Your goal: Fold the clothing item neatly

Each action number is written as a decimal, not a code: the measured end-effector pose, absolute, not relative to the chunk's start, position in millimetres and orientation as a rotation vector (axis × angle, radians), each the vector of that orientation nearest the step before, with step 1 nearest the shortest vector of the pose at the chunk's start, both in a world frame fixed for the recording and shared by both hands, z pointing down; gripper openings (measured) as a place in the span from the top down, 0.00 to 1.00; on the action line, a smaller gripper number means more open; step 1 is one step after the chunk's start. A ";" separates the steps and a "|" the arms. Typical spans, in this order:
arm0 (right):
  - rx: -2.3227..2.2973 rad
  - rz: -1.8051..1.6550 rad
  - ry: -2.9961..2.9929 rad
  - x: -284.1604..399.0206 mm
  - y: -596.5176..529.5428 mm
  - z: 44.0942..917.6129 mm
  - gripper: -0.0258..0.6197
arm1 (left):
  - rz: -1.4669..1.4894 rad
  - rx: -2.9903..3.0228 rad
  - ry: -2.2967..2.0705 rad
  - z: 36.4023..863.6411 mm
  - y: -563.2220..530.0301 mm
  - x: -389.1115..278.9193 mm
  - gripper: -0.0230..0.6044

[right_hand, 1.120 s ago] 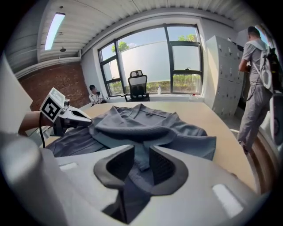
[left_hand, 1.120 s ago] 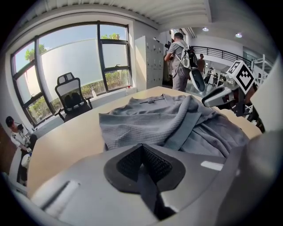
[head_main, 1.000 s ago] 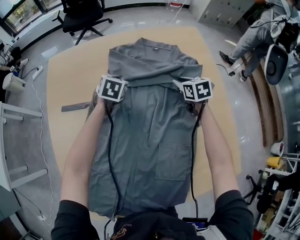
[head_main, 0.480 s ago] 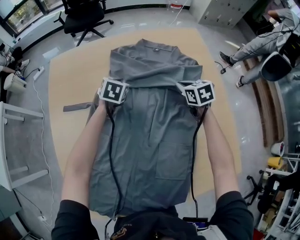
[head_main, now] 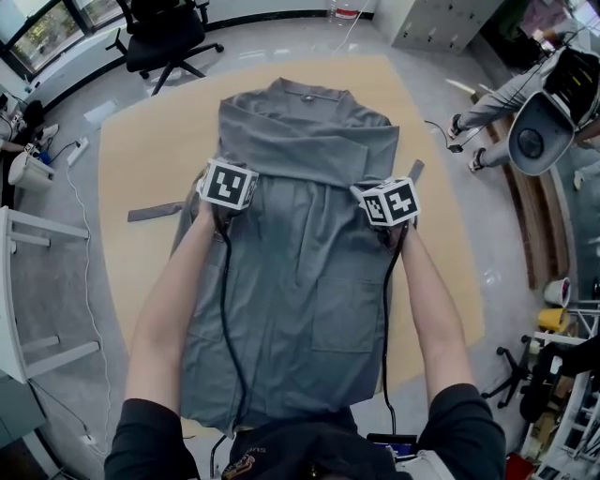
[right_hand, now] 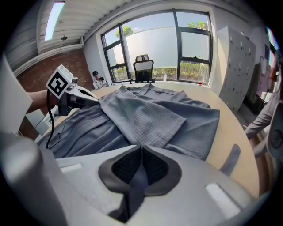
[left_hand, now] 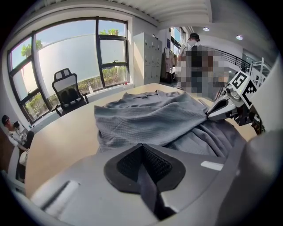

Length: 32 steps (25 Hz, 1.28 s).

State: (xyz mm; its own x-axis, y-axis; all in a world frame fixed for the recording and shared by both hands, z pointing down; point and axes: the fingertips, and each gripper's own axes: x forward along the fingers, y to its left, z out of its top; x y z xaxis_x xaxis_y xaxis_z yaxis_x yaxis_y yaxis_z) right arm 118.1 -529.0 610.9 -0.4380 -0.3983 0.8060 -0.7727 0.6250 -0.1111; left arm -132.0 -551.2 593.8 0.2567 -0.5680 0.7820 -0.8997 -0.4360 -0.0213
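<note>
A grey robe-like garment point(head_main: 300, 291) lies spread on the round wooden table point(head_main: 141, 131), collar away from me. Its upper part is folded into a band across the chest point(head_main: 309, 150). My left gripper point(head_main: 228, 185) stands at the band's left end and my right gripper point(head_main: 389, 202) at its right end. In the left gripper view the jaws point(left_hand: 142, 152) are shut with a strip of grey cloth pinched between them. The right gripper view shows the same, its jaws point(right_hand: 140, 152) shut on a fold of the garment point(right_hand: 146, 119).
A grey tie strip point(head_main: 155, 212) trails onto the table at the garment's left, and another point(head_main: 415, 171) shows at its right. A black office chair point(head_main: 164, 28) stands beyond the table. A person point(head_main: 506, 94) and a white round device point(head_main: 532, 141) are at the far right.
My right gripper has moved toward me and slightly left, and the fold at the right side now lies flatter. The left gripper has stayed in place.
</note>
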 end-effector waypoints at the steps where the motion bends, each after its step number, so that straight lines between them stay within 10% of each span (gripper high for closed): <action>1: 0.920 0.619 -2.084 117.9 -528.2 607.4 0.94 | 1.034 2.092 -1.336 594.4 -549.0 -134.6 0.95; 23: 0.881 0.507 -2.011 111.4 -645.1 613.8 0.83 | 0.981 2.100 -1.381 587.5 -581.4 -126.5 0.95; 32: 1.012 0.468 -2.021 127.0 -655.5 602.6 0.96 | 1.025 1.996 -1.441 602.4 -579.0 -158.6 0.95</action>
